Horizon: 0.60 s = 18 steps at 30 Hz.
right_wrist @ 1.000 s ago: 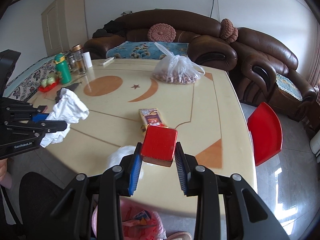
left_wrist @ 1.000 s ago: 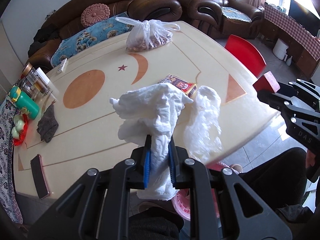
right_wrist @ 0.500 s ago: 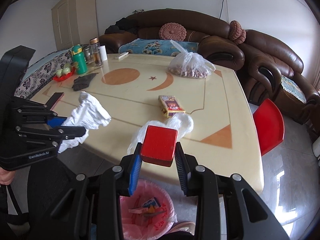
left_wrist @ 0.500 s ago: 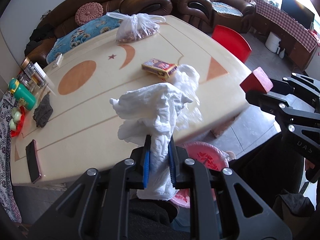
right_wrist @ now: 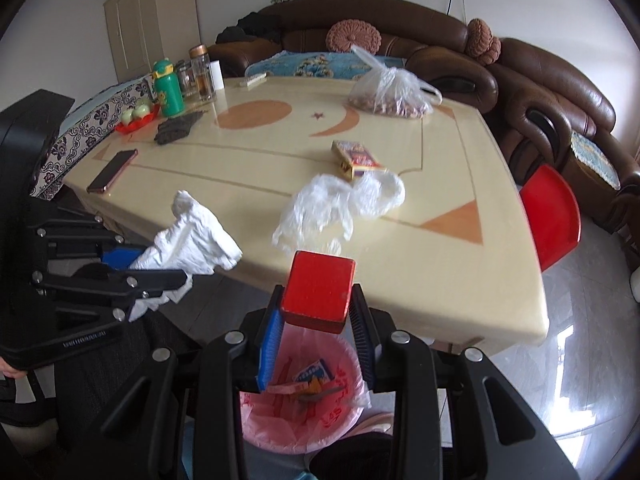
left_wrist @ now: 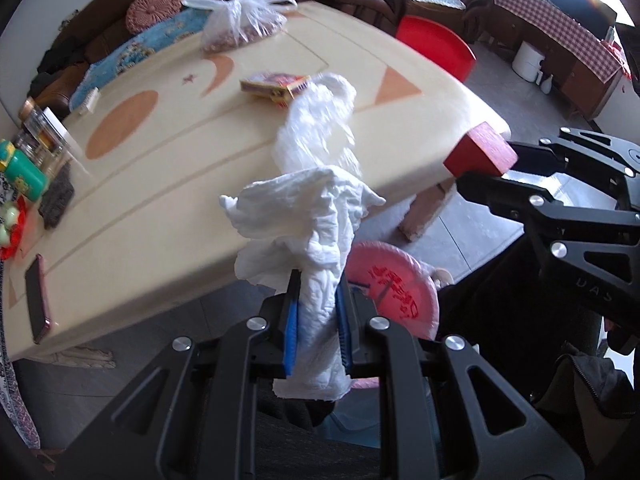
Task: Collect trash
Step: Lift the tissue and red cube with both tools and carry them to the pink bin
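Note:
My left gripper (left_wrist: 316, 320) is shut on a crumpled white paper towel (left_wrist: 308, 220), held off the table's near edge; the same towel (right_wrist: 192, 240) shows at the left of the right wrist view. My right gripper (right_wrist: 318, 320) is shut on a small red box (right_wrist: 318, 286), which the left wrist view shows at the right as the red box (left_wrist: 480, 150). Below both sits a bin lined with a pink bag (right_wrist: 312, 412), with some wrappers inside; its pink rim (left_wrist: 394, 284) lies just past the towel. A crumpled clear plastic bag (right_wrist: 340, 204) lies on the cream table (right_wrist: 440, 272).
On the table are a colourful small carton (right_wrist: 356, 154), a tied bag of nuts (right_wrist: 390, 94), a phone (right_wrist: 112, 166), a dark cloth (right_wrist: 176, 128), a green bottle (right_wrist: 168, 88) and jars. A red stool (right_wrist: 554, 216) stands right; brown sofas line the back.
Both grippers have drawn back off the table and sunk toward the floor, still holding the towel and the red box. The pink-lined bin has come into full view beneath them.

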Tool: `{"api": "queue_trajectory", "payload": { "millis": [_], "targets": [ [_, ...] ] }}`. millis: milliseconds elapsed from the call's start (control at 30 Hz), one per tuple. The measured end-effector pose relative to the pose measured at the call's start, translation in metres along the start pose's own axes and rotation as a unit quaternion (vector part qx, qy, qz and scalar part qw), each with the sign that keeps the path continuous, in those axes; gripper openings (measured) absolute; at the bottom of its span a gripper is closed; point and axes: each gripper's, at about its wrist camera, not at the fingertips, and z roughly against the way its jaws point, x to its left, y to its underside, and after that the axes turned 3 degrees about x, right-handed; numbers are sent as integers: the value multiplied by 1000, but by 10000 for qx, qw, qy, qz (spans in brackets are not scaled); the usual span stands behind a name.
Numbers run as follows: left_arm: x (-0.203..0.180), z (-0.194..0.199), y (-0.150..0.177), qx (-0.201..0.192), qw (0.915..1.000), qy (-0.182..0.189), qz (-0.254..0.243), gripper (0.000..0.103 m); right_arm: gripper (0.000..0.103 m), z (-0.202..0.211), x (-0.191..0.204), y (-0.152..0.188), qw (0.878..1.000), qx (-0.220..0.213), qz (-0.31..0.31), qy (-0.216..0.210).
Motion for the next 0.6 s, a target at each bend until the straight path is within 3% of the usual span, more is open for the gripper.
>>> {"api": "queue_trajectory", "payload": {
  "millis": [600],
  "targets": [
    [-15, -102, 41, 1072, 9928, 538, 26, 16, 32, -93, 1, 57, 9927, 1038, -323, -513]
  ]
}}
